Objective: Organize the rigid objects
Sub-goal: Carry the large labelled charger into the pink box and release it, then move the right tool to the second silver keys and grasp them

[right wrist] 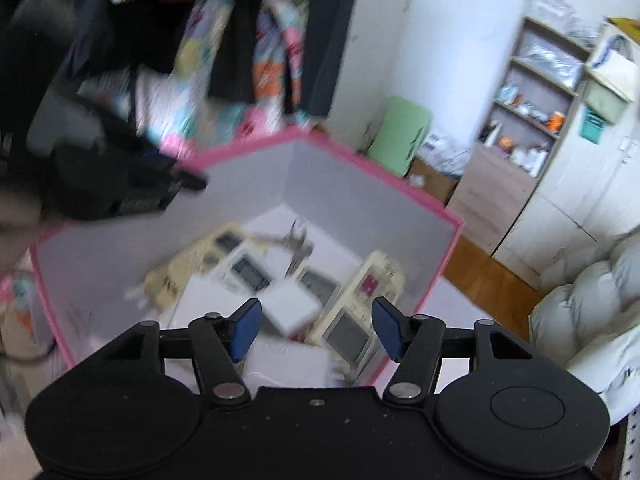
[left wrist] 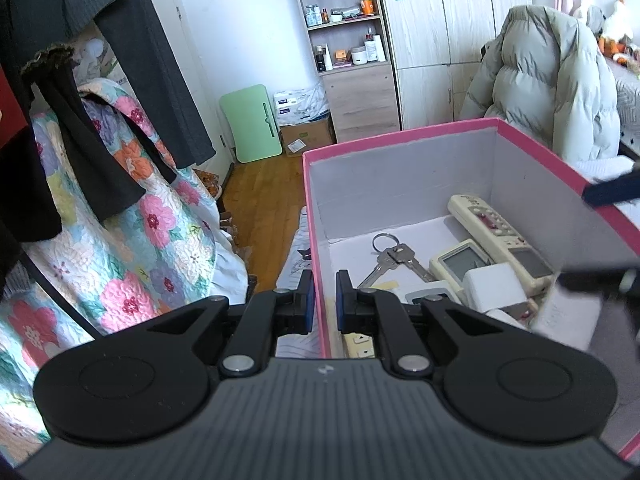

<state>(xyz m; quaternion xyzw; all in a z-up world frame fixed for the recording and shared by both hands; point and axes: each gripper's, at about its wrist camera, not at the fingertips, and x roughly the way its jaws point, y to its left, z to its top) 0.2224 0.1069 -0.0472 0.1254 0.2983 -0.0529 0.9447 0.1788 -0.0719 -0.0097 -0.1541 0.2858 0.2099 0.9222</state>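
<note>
A floral quilt [left wrist: 132, 216] hangs at the left of the left wrist view, with dark clothes [left wrist: 132, 52] draped over it. A pale puffer jacket [left wrist: 556, 80] is slung over something at the right, and a wooden shelf unit [left wrist: 344, 40] with bottles and jars stands against the far wall beside a wardrobe [left wrist: 452, 20].

The pink box [left wrist: 316, 208] with its grey inside sits in the middle, open at the top. In it lie the task's things: a long cream remote [left wrist: 496, 232] along the right wall, a smaller remote with a screen [left wrist: 460, 260] just beside it, a white charger block [left wrist: 496, 286] touching that one, and a bunch of keys on a ring [left wrist: 394, 258] on the box floor nearer the far corner.

The left tongs [left wrist: 323, 300] straddle the box's left wall, the blue pads pinched on the pink edge.

The right tongs [right wrist: 316, 330] hover above the box [right wrist: 440, 216], spread wide with nothing between them; that view is blurred.
</note>
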